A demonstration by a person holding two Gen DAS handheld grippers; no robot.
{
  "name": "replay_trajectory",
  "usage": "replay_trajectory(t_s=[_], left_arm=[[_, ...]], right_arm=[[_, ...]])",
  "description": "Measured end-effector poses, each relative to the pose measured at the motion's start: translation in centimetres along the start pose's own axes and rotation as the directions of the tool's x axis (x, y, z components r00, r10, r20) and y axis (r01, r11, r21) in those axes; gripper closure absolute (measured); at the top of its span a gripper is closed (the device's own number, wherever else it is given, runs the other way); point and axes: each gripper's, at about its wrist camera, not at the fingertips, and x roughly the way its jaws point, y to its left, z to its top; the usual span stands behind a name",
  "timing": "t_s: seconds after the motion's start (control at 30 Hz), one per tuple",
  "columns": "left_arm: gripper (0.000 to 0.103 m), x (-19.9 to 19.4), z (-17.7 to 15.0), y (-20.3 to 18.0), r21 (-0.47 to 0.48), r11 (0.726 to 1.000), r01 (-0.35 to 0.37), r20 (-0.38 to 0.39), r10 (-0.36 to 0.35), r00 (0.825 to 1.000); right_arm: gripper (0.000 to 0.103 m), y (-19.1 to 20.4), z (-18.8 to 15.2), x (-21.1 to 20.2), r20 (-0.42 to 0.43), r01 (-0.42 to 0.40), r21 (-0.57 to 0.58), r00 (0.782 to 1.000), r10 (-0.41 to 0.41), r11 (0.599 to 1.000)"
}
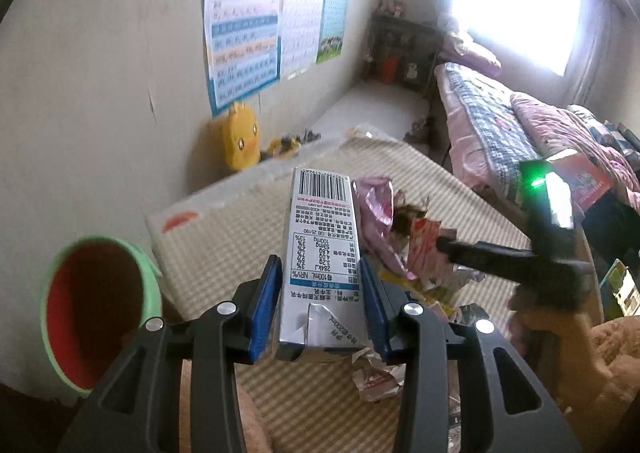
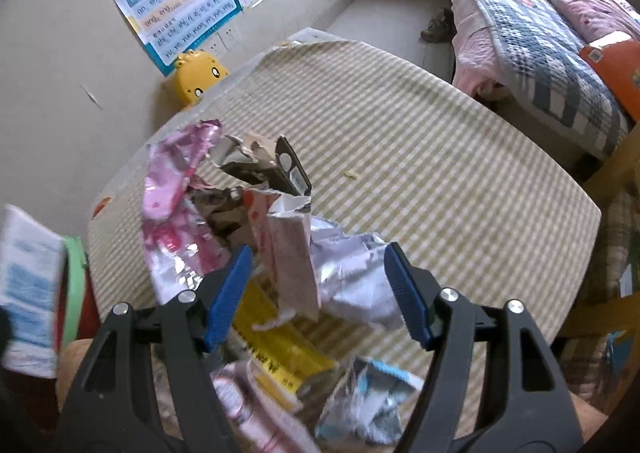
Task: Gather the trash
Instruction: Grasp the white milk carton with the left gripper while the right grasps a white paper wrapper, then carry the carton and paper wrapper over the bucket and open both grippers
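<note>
Two grippers busy: left gripper clamps milk carton beside red bin, presumably for dropping; right gripper gapes empty over wrapper pile right of bin.

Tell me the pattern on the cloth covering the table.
The tablecloth has a small yellow-green and white check, clearest in the right wrist view.
</note>
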Motion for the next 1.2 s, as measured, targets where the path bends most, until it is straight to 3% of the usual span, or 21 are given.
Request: replay_trajectory(t_s=[0.17, 0.4, 0.63, 0.93, 1.2], left_arm=[[0.066, -1.3, 0.9, -0.6, 0.032, 0.999, -0.015, 0.040, 0.013, 0.999], [0.066, -1.6, 1.0, -0.8, 0.043, 0.999, -0.027, 0.051, 0.025, 0.998], [0.066, -1.6, 0.9, -0.7, 0.040, 0.999, -0.034, 0.055, 0.032, 0.998], [0.066, -1.2, 0.3, 0.4, 0.012, 0.999, -0.050, 0.044, 0.050, 0.998], [0.066, -1.6, 0.6, 0.0, 0.054, 0.993, -0.103, 0.073, 0.099, 0.992]], right_arm=[[0.039, 0.3, -0.1, 1.0, -0.002, 0.006, -0.018, 1.000, -0.006, 1.000], [0.068, 0.5, -0.2, 0.2, 0.026, 0.001, -0.028, 1.000, 0.000, 1.000], [0.078, 1.1, -0.4, -0.7, 0.031, -0.020, -0.032, 0.999, 0.021, 0.999], [0.081, 1.5, -0.4, -5.1, 0.115, -0.013, -0.044, 0.993, 0.018, 0.999], [0.081, 2.6, -1.1, -9.8, 0.209, -0.055, -0.109, 0.975, 0.077, 0.992]])
